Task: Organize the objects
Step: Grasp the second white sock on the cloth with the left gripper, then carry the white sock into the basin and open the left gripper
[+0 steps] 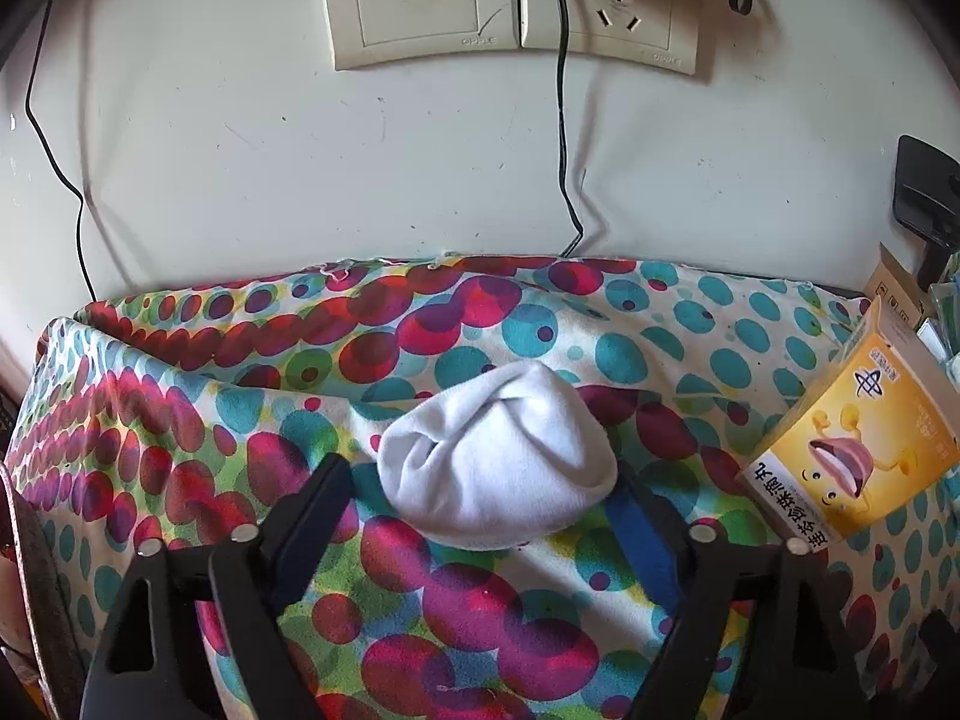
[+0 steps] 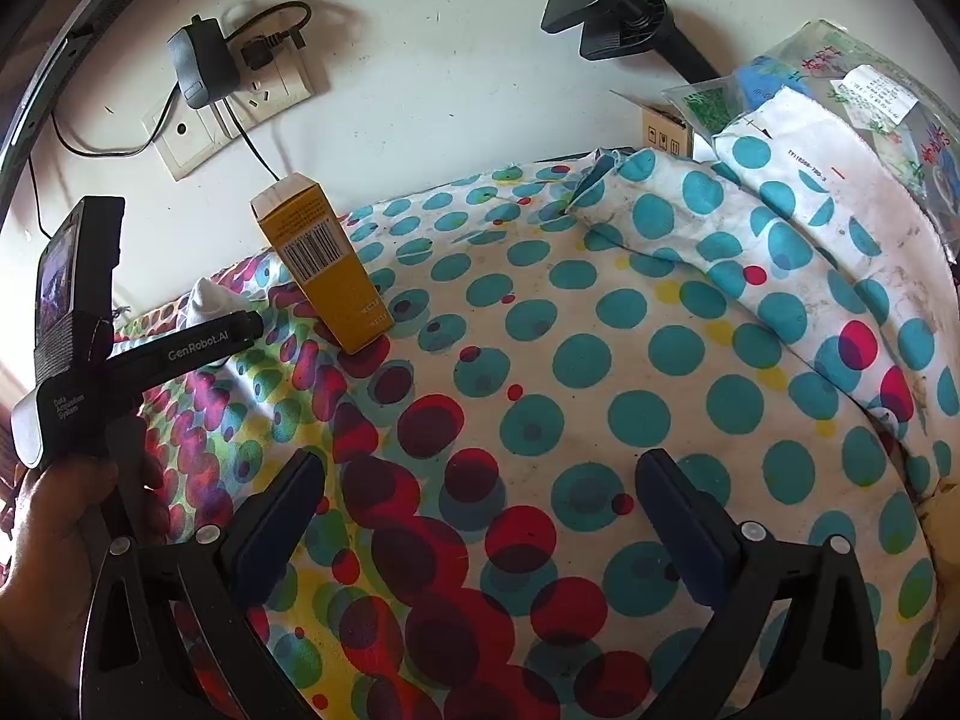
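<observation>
1. Two hand-held grippers are over a cloth with coloured dots (image 1: 180, 438), which fills the lower half of both views.
2. In the left wrist view the left gripper (image 1: 486, 480) straddles a rolled white sock (image 1: 498, 462) at the centre of the frame. Its fingers (image 1: 312, 504) stand on either side of the sock; whether the pads press on it cannot be told, as the right pad is partly hidden behind the sock.
3. A yellow carton with a cartoon mouth (image 1: 852, 444) lies tilted at the right edge of that view, apart from the sock.
4. On the white wall at the top of that view sit a blank switch plate (image 1: 420, 0) and a socket (image 1: 618, 12), with a black cable (image 1: 564, 150) running down to the cloth's edge.
5. In the right wrist view the right gripper (image 2: 480, 516) has its jaws wide apart with only cloth between them, at the lower centre.
6. The same yellow carton (image 2: 324, 264) stands tilted in the upper left of that view, barcode facing out; the white sock (image 2: 213, 300) peeks out just left of it, behind the left gripper (image 2: 180, 348).
7. A hand (image 2: 48, 534) grips that tool at the left edge.
8. A plastic bag (image 2: 840, 90) and a black clamp mount (image 2: 606, 6) sit in the upper right.
</observation>
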### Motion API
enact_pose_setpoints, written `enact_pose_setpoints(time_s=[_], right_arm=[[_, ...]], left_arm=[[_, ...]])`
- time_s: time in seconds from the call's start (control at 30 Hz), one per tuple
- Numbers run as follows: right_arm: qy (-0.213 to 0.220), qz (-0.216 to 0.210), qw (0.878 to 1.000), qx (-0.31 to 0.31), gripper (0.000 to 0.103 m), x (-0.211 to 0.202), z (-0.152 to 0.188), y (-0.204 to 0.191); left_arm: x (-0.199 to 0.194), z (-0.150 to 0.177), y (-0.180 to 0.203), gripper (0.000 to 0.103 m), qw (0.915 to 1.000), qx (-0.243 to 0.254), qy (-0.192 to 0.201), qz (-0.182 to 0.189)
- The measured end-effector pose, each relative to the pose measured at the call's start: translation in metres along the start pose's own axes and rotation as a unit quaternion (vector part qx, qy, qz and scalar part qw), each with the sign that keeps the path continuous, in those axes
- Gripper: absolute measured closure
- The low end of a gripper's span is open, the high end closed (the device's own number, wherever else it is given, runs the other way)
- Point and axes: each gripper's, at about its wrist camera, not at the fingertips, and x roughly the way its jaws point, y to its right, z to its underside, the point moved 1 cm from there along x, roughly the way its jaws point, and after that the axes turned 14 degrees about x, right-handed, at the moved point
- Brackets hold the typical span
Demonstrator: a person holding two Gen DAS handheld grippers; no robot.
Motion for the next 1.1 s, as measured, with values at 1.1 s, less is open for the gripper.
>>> enact_pose_setpoints(time_s=[1.1], right_arm=[[-0.002, 0.019, 1.000, -0.015, 0.000, 0.004, 0.002, -0.003]], left_arm=[[-0.092, 0.054, -0.026, 0.048, 0.9968, -0.008, 0.069, -0.040]])
